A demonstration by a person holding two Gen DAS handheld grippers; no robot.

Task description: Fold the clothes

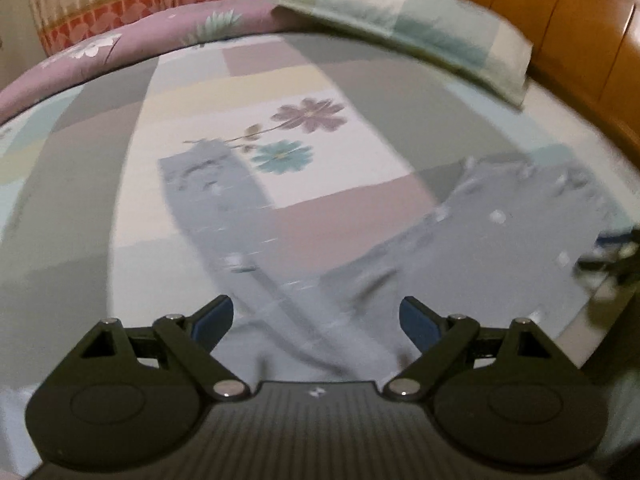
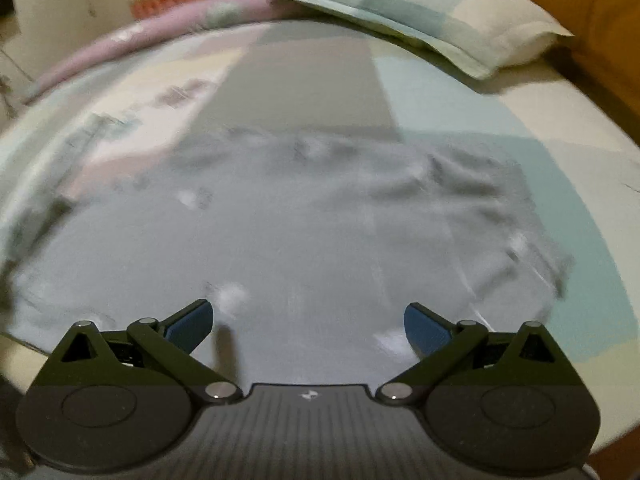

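Grey-blue speckled cotton garment (image 2: 304,232) lies spread on the patchwork floral bedsheet (image 1: 280,80), body to the right, one long sleeve (image 1: 212,200) reaching toward the far left, near the printed flowers. Shows no fold yet; looks like the very start, with sleeves and body all left to bring in. Left gripper (image 1: 316,320) hovers over the near part, blue pads (image 1: 214,320) wide apart, holding nothing. Right gripper (image 2: 308,326) hangs over the body, likewise spread and empty. Pale checked pillow (image 1: 420,28) sits far right, against the wooden headboard (image 1: 580,40). Blurred throughout, so hem and collar hard to make out.
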